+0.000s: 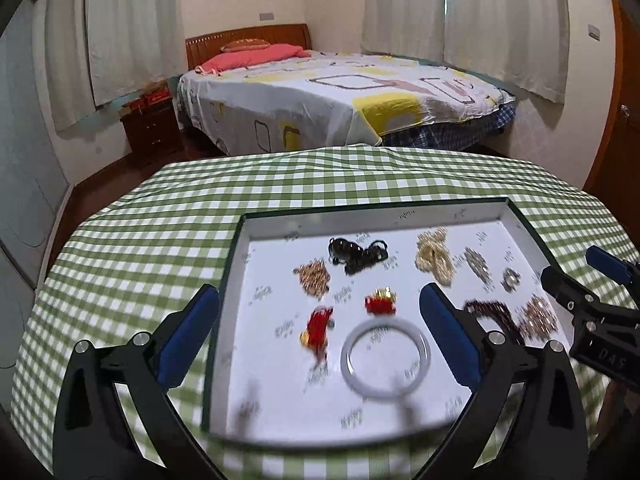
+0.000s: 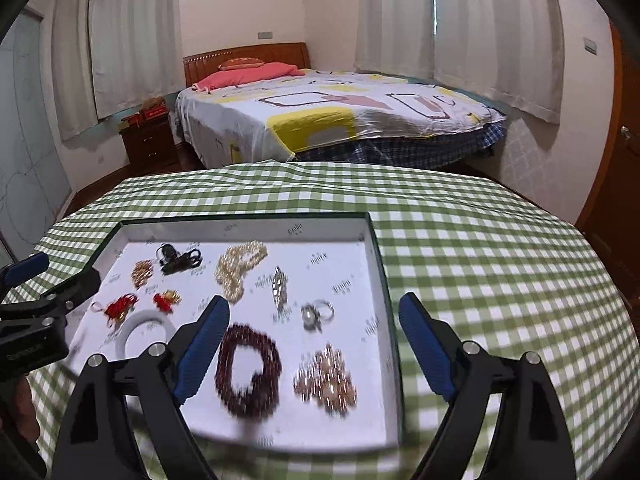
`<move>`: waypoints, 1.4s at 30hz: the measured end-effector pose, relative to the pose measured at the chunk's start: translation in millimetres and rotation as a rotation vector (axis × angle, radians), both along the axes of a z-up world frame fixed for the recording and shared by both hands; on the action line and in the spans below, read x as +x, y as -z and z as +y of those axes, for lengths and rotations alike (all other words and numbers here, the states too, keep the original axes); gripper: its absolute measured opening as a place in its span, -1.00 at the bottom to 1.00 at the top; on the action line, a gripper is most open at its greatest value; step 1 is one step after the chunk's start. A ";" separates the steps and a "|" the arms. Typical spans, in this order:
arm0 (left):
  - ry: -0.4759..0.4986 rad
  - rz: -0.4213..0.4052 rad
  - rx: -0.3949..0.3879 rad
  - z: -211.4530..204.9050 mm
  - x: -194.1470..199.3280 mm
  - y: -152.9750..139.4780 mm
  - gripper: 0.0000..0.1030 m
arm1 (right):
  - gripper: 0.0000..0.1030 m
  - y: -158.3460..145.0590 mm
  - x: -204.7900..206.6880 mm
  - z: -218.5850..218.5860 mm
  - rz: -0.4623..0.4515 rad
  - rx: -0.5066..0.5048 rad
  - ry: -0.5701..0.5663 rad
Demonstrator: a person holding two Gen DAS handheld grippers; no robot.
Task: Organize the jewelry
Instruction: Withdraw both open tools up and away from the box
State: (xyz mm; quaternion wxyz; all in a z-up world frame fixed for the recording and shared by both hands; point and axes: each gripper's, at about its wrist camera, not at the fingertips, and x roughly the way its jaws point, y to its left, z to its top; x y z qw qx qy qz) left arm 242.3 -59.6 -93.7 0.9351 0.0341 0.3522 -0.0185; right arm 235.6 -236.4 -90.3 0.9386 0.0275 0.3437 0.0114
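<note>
A shallow white tray [image 1: 360, 222] [image 2: 248, 229] with a dark rim sits on a green checked tablecloth [image 1: 160, 220] and holds several jewelry pieces. In the left wrist view I see a white bangle [image 1: 385, 360], two red ornaments [image 1: 317, 328] [image 1: 380, 302], a gold chain pile [image 1: 314, 278], black beads [image 1: 356, 254] and a pearl strand [image 1: 434, 258]. In the right wrist view a dark red bead bracelet [image 2: 248, 370], a rose-gold pile [image 2: 326, 380], a ring [image 2: 316, 314] and a silver brooch [image 2: 279, 286] lie near. My left gripper [image 1: 320, 316] and right gripper [image 2: 314, 322] hover open and empty above the tray.
The table's far edge drops off to a wooden floor. Beyond it stands a bed [image 1: 340, 96] with a patterned sheet and pink pillow, a dark nightstand [image 1: 150, 128] at left, curtains [image 1: 500, 20] and a wooden door [image 2: 624, 160] at right.
</note>
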 end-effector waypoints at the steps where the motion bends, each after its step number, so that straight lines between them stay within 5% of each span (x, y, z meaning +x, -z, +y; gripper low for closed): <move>1: -0.001 -0.003 0.002 0.9 -8.6 -3.3 0.90 | 0.63 -2.2 -7.7 -0.5 -0.006 0.003 0.000; 15: -0.050 -0.052 -0.015 22.9 -116.4 -52.1 0.91 | 0.64 -50.7 -103.7 12.5 -0.108 0.019 -0.058; 23: -0.099 -0.148 -0.036 39.2 -172.7 -90.1 0.91 | 0.64 -83.4 -146.1 21.3 -0.174 0.015 -0.084; 42: -0.077 -0.287 -0.060 39.1 -242.6 -141.8 0.91 | 0.65 -120.3 -207.6 21.2 -0.287 -0.001 -0.085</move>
